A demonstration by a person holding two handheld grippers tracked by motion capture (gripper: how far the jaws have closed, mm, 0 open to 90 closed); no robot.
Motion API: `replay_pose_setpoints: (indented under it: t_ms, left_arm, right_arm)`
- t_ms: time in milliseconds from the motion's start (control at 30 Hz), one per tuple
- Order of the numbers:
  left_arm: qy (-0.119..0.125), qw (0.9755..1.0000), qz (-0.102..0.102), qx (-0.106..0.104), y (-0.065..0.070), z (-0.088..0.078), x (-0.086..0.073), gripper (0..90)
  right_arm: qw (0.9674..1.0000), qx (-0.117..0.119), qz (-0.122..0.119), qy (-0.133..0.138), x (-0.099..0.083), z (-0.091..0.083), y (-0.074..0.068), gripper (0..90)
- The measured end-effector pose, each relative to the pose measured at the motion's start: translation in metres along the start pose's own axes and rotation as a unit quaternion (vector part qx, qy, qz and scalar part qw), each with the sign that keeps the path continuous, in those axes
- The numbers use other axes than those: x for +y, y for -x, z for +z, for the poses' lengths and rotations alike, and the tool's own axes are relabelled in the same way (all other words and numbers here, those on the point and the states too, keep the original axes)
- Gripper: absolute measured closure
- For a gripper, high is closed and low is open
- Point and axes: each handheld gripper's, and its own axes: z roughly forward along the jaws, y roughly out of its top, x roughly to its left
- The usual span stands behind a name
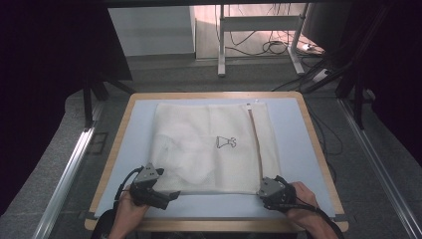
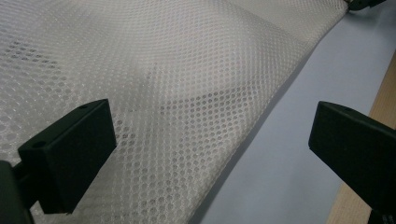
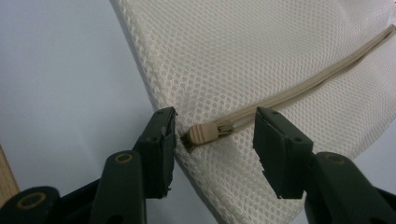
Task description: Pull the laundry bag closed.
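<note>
Wood-edged table (image 1: 318, 149), pale blue top; mesh bag (image 1: 199, 144) lying flat.

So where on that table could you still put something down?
Bare strips of the blue mat run left and right of the mesh bag. The near edge is crowded: left gripper and right gripper sit at the bag's corners.

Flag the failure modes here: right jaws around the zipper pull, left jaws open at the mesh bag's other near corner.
1. The zipper pull is small and lies flat between the right gripper jaws; they could close on mesh too, or slip off.
2. The left gripper is open and holds nothing, so the mesh bag may slide or bunch once the zipper is dragged.
</note>
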Motion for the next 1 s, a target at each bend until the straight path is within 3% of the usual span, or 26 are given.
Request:
replay_pose_setpoints:
  t_ms: [333,467,733,833,1000]
  left_arm:
    - [-0.002,1.0,0.0,0.001,-0.0002,0.0004,-0.0001,0.4]
    - [-0.002,1.0,0.0,0.001,-0.0002,0.0005,-0.0001,0.4]
    - [-0.002,1.0,0.0,0.002,-0.0001,0.0005,-0.0001,0.4]
    - [-0.002,1.0,0.0,0.002,-0.0001,0.0004,-0.0001,0.4]
    - [-0.003,1.0,0.001,0.002,0.0001,0.0005,0.0,0.4]
  right_arm:
    - [0.9999,-0.017,-0.001,0.002,0.0001,-0.0027,0.0022,55.6]
    - [0.9999,-0.011,0.006,0.004,-0.0012,-0.0024,0.0044,56.0]
    - [0.9998,-0.017,-0.004,0.005,0.0012,-0.0039,0.0029,63.0]
    - [0.9993,-0.037,-0.01,0.004,0.0015,-0.0053,0.0035,68.1]
    - [0.9997,-0.025,0.002,0.001,0.0,-0.0033,0.0076,71.2]
